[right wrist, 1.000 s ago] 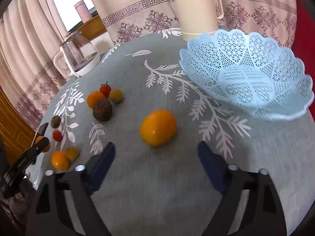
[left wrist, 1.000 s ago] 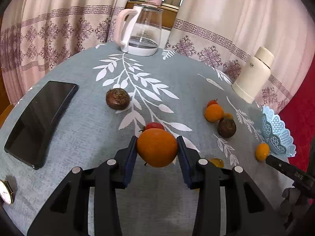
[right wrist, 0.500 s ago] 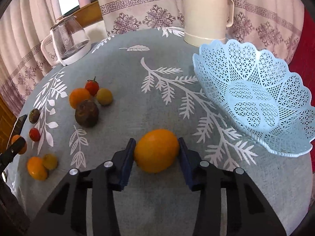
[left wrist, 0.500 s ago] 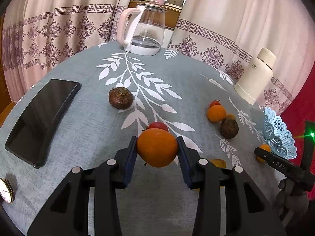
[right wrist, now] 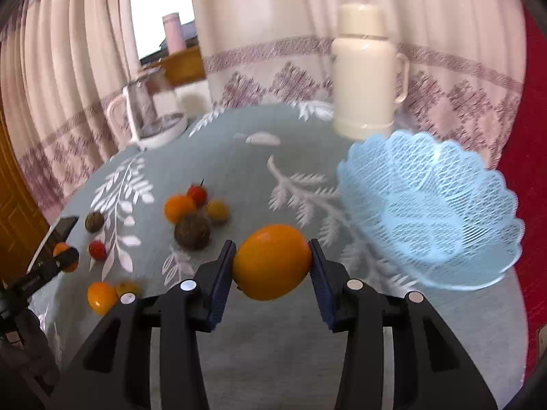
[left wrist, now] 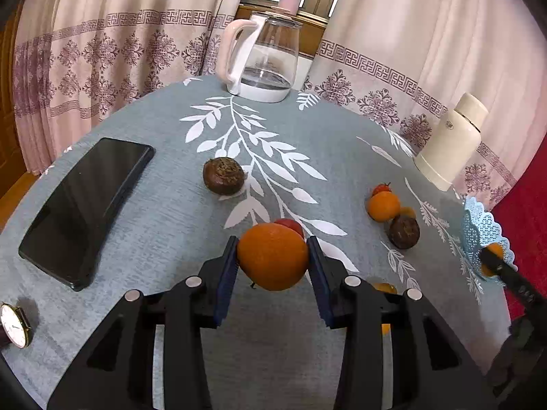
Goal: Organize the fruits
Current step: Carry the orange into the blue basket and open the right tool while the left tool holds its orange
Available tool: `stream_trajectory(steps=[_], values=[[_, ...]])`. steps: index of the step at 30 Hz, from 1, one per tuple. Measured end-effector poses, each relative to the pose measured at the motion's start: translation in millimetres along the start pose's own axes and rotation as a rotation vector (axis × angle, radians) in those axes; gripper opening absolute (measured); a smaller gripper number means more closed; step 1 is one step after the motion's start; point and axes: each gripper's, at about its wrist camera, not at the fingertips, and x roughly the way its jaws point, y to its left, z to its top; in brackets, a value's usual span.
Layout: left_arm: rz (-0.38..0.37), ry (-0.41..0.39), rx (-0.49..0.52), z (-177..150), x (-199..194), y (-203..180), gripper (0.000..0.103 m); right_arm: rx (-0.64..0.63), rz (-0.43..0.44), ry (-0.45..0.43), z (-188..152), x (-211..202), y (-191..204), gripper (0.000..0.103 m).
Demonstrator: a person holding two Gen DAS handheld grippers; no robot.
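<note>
— Since a second ago, what moved?
— Mostly the right gripper (right wrist: 272, 266): its jaws were spread around the yellow-orange fruit (right wrist: 272, 261) lying on the surface (right wrist: 239, 157), then closed on it, and now they pinch it and carry it clear of the cloth, just beside the blue basket (right wrist: 430, 205).
— And the left gripper (left wrist: 272, 263)?
— Unchanged. Its jaws pinch an orange (left wrist: 272, 256) held above the surface, with a red tomato (left wrist: 290, 225) just behind it.
— Other fruit?
— A dark brown fruit (left wrist: 224, 180) sits alone near the phone (left wrist: 85, 205). Over towards the basket lies a cluster: a small orange (left wrist: 383, 206), a second dark fruit (left wrist: 404, 231), a small tomato (left wrist: 381, 188).
— Anything in the basket?
— Nothing seen.
</note>
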Motion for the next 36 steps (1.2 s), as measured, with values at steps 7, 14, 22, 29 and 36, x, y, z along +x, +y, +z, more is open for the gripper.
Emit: stream_trajectory(steps=[7,14,22,29,36], values=[[0.035,-0.004,0.008,2,-6,-5,0.041,0.086,-0.054,-0.100,15,-28,-36,0.043],[0.042,-0.046,0.025,11,-21,-15,0.041,0.172,-0.156,-0.150,20,-38,-81,0.043],[0.022,-0.071,0.060,17,-35,-35,0.041,0.249,-0.256,-0.101,13,-18,-128,0.043],[0.011,-0.077,0.081,22,-38,-49,0.041,0.236,-0.292,-0.072,6,-6,-129,0.044],[0.000,-0.087,0.098,24,-41,-60,0.041,0.246,-0.288,-0.068,4,-4,-130,0.044]])
